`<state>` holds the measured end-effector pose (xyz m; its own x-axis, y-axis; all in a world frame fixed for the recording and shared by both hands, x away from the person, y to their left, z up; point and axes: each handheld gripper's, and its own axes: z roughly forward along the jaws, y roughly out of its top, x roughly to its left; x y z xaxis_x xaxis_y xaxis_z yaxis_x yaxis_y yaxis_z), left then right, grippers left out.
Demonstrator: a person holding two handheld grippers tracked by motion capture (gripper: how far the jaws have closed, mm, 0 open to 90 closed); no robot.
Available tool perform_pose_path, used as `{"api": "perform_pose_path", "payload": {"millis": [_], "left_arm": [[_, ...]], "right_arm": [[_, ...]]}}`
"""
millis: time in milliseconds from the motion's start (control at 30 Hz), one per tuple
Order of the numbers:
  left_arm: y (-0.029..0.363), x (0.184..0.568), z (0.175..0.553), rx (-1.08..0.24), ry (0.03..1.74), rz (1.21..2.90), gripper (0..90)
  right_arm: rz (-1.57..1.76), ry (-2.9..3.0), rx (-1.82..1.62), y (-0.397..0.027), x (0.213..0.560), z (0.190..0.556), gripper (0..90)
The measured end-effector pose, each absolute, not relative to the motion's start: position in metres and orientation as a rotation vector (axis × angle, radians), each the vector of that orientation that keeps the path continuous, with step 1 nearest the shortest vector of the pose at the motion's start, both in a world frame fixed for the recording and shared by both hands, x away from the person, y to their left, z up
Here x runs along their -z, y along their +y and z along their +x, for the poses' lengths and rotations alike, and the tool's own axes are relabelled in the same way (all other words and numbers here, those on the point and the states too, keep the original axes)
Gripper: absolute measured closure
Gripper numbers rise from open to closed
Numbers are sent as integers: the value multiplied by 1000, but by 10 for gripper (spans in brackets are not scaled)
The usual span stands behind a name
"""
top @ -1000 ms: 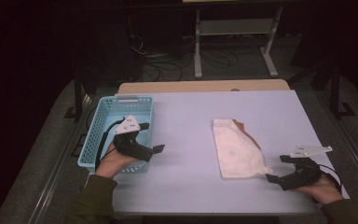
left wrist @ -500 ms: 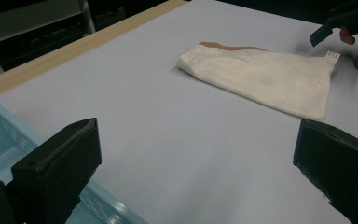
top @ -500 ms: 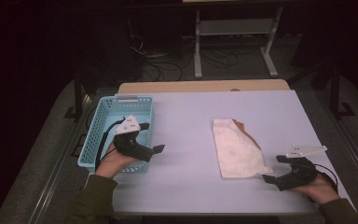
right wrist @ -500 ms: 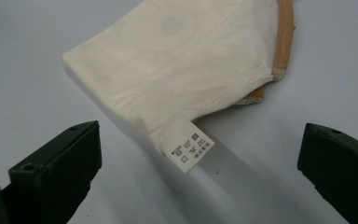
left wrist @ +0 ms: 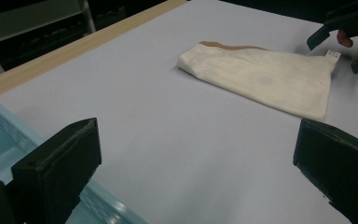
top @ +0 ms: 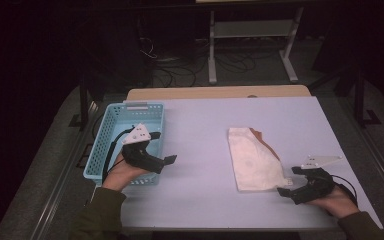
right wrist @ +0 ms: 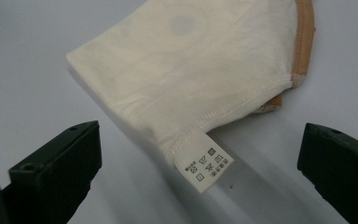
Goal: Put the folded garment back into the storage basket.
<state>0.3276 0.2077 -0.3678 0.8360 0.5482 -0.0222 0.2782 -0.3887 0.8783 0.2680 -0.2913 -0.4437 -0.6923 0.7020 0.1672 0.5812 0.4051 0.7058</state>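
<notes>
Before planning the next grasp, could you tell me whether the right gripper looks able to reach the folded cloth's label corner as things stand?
Probably yes: the right gripper is open, facing the care label on the cream cloth, with bare table between.

cloth (top: 254, 159) mid-table (top: 205, 125); basket (top: 125, 142) well left of cloth, left gripper (top: 167, 160) beside basket; right gripper (top: 289, 182) just right of cloth.

A folded cream garment (top: 254, 160) with tan trim lies flat on the table, care label at its near corner.
</notes>
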Motion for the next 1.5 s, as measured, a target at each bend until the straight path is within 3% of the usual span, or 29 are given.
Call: {"api": "perform_pose_path", "payload": {"millis": [367,700,1500], "left_arm": [[208,368,328,-334,609,1993,0],[208,368,328,-332,609,1995,0],[206,368,330,-322,621,2009,0]], "right_arm": [[1161,2515,-1168,-285,446,270,17],[1143,2529,-1160,-282,446,272,127],[1117,2541,-1106,-273,450,276,140]]}}
